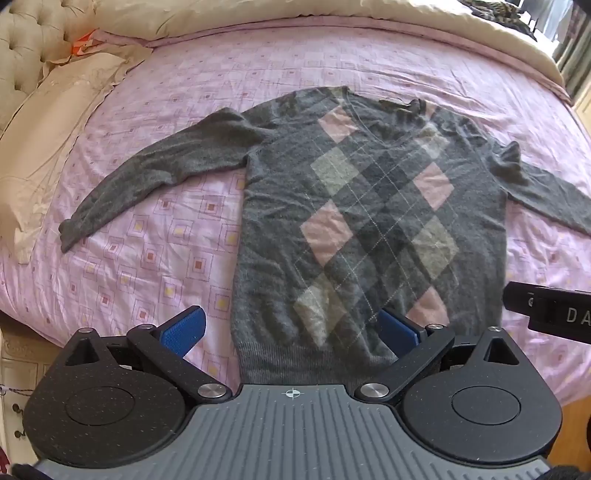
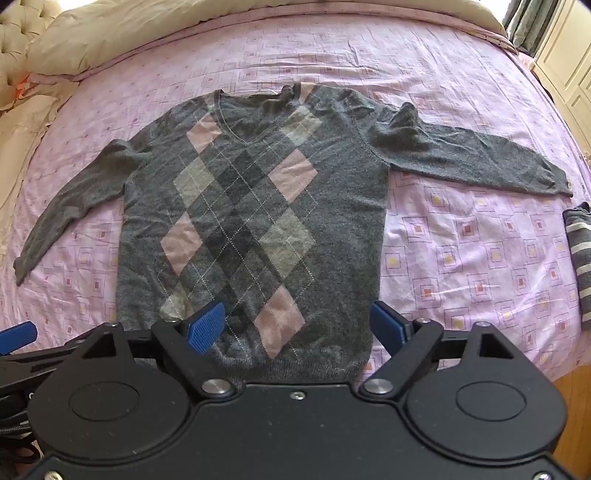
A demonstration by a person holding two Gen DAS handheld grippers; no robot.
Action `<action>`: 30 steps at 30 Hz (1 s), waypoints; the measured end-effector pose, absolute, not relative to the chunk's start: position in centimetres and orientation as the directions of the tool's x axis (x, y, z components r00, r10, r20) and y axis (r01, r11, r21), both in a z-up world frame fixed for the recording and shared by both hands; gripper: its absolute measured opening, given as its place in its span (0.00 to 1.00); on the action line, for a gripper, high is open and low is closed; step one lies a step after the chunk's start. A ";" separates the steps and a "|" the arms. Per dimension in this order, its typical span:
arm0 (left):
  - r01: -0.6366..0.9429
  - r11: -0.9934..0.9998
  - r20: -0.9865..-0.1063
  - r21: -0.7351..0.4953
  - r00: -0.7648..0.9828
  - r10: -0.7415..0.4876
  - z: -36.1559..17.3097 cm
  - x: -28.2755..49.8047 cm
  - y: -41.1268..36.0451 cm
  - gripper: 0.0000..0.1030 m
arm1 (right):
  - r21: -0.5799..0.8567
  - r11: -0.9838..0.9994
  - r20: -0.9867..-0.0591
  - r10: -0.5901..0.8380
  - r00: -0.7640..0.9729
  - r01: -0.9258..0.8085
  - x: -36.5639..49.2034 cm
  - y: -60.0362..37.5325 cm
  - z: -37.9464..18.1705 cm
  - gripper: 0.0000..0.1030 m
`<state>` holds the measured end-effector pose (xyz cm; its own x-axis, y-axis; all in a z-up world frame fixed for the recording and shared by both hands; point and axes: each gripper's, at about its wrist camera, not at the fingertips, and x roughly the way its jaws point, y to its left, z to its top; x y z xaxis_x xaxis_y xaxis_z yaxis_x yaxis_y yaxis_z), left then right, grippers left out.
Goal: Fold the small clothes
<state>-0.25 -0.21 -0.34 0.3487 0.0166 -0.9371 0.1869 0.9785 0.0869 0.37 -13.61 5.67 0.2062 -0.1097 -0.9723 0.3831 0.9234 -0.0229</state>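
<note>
A grey argyle sweater point(image 1: 369, 206) point(image 2: 251, 221) with pink and pale diamonds lies flat, face up, on the pink patterned bedsheet point(image 1: 147, 258) point(image 2: 461, 258). Both sleeves are spread out to the sides. My left gripper point(image 1: 291, 332) hovers open over the hem's left part, blue pads wide apart with nothing between them. My right gripper point(image 2: 299, 325) is open too, above the hem's right part. The right gripper's black body point(image 1: 550, 314) shows at the right edge of the left wrist view, and a blue pad of the left gripper point(image 2: 16, 334) shows at the left edge of the right wrist view.
Cream pillows point(image 1: 55, 122) and a tufted headboard point(image 1: 33, 33) lie to the left. A cream duvet point(image 2: 184, 33) is bunched along the far edge. A grey striped garment point(image 2: 581, 258) sits at the right bed edge. Wooden floor point(image 2: 576, 398) lies beyond.
</note>
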 end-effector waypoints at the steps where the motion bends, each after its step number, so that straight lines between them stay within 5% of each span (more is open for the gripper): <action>1: 0.187 0.979 -0.937 0.088 0.349 0.017 -0.4 -0.3 -0.3 0.97 | -0.023 0.923 -0.972 -0.110 0.207 0.383 0.3 -13.6 5.6 0.84; 30: 0.215 0.970 -0.950 0.111 0.310 0.040 -1.1 0.0 -0.4 0.97 | -0.037 0.919 -0.985 -0.100 0.140 0.392 0.4 -13.8 4.2 0.84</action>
<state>-0.02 -0.42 -1.11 0.3100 0.0402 -0.9499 0.2150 0.9703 0.1112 0.36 -13.77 4.25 0.1402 -0.1000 -0.9851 0.3924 0.9191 -0.0374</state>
